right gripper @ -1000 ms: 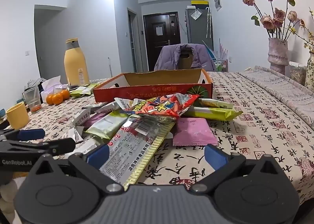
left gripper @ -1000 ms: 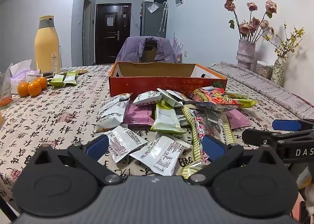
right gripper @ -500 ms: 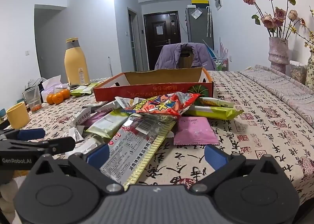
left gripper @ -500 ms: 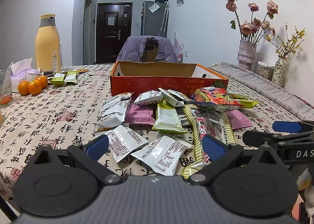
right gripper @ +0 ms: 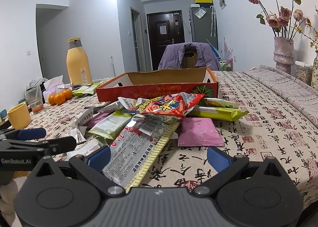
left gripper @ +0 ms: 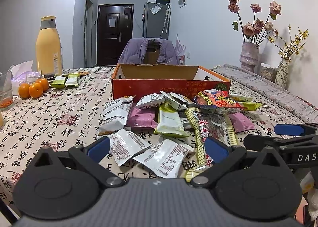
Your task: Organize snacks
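Currently both claws, left claw and right claw, are spread wide, empty; snack packets lie just ahead, mid-worktop.

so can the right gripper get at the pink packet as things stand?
Probably yes. The right gripper is open, and the pink packet lies flat on the cloth just ahead, its near edge bare; only its far edge tucks under the pile.

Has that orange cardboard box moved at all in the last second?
No. In the right wrist view the orange cardboard box sits in the same spot against the yellow bottle and the chair behind it; only the camera wobbles slightly.
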Demonstrator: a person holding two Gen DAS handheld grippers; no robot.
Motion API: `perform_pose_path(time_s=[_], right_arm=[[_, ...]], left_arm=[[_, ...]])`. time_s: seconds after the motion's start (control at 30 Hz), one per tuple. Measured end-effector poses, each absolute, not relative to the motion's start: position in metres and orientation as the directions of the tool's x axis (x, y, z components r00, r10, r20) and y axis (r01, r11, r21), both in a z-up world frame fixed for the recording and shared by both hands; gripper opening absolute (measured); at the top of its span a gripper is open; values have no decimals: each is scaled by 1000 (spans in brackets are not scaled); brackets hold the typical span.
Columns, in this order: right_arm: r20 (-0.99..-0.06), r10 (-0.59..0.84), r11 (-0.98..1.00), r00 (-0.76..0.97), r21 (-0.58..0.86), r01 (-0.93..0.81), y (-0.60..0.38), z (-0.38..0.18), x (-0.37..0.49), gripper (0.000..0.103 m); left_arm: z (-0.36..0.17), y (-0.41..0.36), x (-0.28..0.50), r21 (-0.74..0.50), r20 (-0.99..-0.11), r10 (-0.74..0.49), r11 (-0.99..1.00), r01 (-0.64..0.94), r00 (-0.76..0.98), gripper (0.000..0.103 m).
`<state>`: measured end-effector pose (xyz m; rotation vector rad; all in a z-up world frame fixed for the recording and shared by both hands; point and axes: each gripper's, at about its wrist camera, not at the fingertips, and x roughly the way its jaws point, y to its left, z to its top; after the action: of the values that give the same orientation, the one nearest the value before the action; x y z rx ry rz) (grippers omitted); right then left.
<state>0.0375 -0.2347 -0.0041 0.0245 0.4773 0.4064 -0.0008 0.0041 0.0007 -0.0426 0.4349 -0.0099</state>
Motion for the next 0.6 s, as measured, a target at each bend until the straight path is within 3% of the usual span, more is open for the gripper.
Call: perform_pose_path(time_s=[0.6], right_arm=[[-443, 386, 920, 809, 118, -375, -234, -5, 38, 103]], left_arm=[[1, 3, 0, -43, -423, -17, 999, -1, 906, 103]])
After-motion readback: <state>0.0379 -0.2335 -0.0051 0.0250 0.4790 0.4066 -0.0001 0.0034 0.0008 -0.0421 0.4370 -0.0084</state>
